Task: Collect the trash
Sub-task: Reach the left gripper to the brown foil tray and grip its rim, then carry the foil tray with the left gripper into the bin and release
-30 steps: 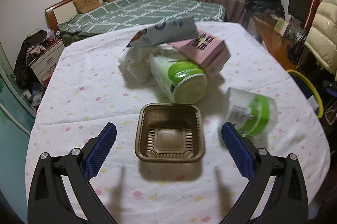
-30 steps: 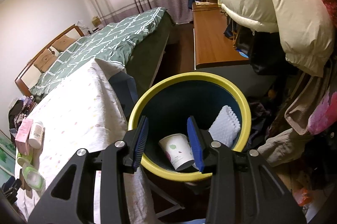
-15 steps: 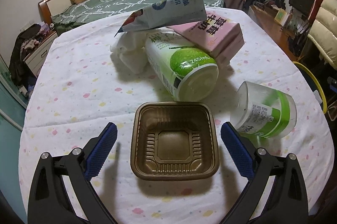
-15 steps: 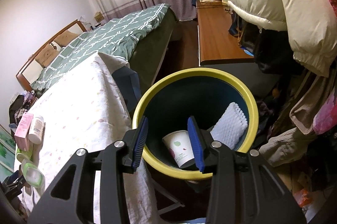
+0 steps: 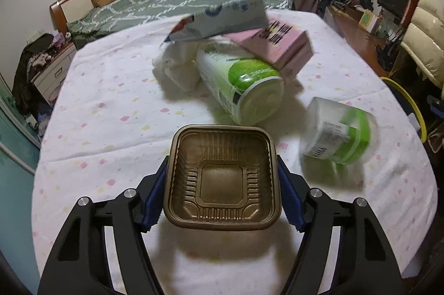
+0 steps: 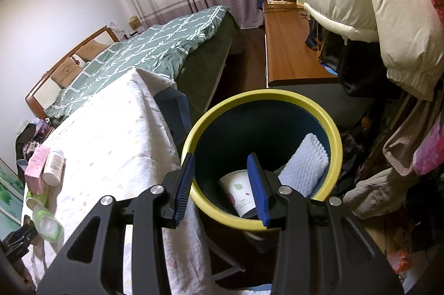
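Your left gripper (image 5: pixel 223 188) fingers have just been closing onto the thin brown tray (image 5: pixel 222 177) (right gripper (image 6: pixel 223 185) parted, empty): squeeze harder and it may buckle and pop free.

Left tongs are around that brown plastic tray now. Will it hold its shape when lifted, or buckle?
The brown plastic tray looks thin and ribbed, so it probably flexes under the left tongs. Empty, it is likely very light. Its glossy walls may slip; squeeze gently.

Indoor artificial light, moderately bright, from overhead. Soft shadow under brown ribbed plastic tray (image 5: pixel 222 178) on surface (image 5: pixel 111 111). Motion blur on clear green-labelled plastic jar (image 5: pixel 340 135). Strong fisheye curvature; dark vignette at corners, both views.
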Motion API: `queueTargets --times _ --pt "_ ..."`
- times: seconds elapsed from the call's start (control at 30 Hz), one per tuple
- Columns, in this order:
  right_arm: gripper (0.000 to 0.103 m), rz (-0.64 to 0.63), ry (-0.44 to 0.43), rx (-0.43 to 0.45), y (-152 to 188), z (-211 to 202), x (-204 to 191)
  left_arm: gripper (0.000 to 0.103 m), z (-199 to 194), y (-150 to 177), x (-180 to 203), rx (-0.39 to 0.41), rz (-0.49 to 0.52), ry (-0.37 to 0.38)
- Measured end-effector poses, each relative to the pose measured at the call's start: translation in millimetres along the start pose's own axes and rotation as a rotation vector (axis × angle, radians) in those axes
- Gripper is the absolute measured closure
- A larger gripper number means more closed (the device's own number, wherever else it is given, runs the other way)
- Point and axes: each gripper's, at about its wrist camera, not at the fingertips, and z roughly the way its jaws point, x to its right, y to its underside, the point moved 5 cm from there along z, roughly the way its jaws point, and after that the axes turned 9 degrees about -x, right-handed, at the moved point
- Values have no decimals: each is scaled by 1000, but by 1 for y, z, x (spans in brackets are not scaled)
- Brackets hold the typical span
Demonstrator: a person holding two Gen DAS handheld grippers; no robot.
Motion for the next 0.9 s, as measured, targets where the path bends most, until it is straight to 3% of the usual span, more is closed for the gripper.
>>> queueTargets --times 0.2,0.43,0.6,0.8,0.9 --pt "65 -2 4 21 3 -10 0 34 -48 3 21 80 47 38" --pt "65 11 28 52 13 -25 15 34 -84 -16 93 139 186 166" --pt "62 32 51 78 19 -37 38 34 -82 -41 160 129 274 274" --pt "61 29 45 66 34 -47 61 33 -59 -75 251 61 367 412" --pt "61 33 46 60 43 -52 73 33 -44 -90 299 40 411 437"
